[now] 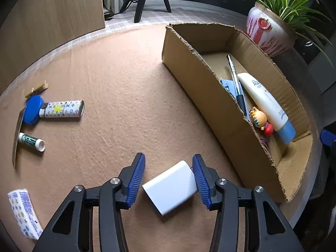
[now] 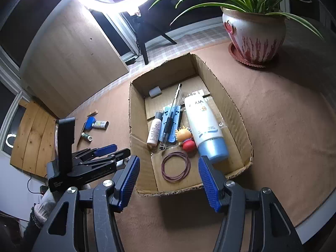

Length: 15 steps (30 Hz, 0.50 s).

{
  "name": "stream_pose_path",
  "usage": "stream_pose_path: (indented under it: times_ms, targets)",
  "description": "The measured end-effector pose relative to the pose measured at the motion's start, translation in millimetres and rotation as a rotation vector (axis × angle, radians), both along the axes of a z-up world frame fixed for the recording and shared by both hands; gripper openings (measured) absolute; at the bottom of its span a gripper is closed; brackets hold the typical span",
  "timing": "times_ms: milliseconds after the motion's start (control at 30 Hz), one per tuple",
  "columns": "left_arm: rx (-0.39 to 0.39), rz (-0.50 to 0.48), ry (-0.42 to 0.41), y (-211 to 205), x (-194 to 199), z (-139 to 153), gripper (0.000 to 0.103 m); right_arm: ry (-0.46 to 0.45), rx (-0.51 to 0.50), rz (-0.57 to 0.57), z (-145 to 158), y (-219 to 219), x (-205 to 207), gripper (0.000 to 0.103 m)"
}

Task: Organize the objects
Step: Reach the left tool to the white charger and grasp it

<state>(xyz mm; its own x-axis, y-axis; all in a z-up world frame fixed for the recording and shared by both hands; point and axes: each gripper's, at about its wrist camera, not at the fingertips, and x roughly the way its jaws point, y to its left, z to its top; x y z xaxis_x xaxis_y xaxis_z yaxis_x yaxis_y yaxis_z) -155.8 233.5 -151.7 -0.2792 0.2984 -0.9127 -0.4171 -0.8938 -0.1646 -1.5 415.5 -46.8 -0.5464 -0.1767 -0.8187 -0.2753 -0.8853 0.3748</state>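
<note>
While my left gripper (image 1: 168, 178) straddles the white charger (image 1: 171, 187) on the mat (image 1: 117, 88), its jaws half open, the right pad looks to touch it and the left stands clear: I judge this the pickup step. Next I must close squarely, then lift over the box (image 1: 210, 96) wall. My right gripper (image 2: 169, 180) hovers open and empty above the box. A lighter (image 1: 63, 109), cap (image 1: 32, 110) and balm (image 1: 31, 141) wait well apart.
</note>
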Motion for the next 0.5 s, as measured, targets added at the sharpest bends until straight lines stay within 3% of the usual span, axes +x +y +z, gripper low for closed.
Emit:
stream_pose_path:
  times_ms: [167, 500]
  targets:
    - [0.003, -0.009, 0.011, -4, 5, 2, 0.039, -0.006, -0.011, 0.006, -1, -8, 1, 0.054]
    - [0.000, 0.035, 0.002, -30, 12, 2, 0.038, -0.011, -0.018, 0.077, -1, -41, -3, 0.054]
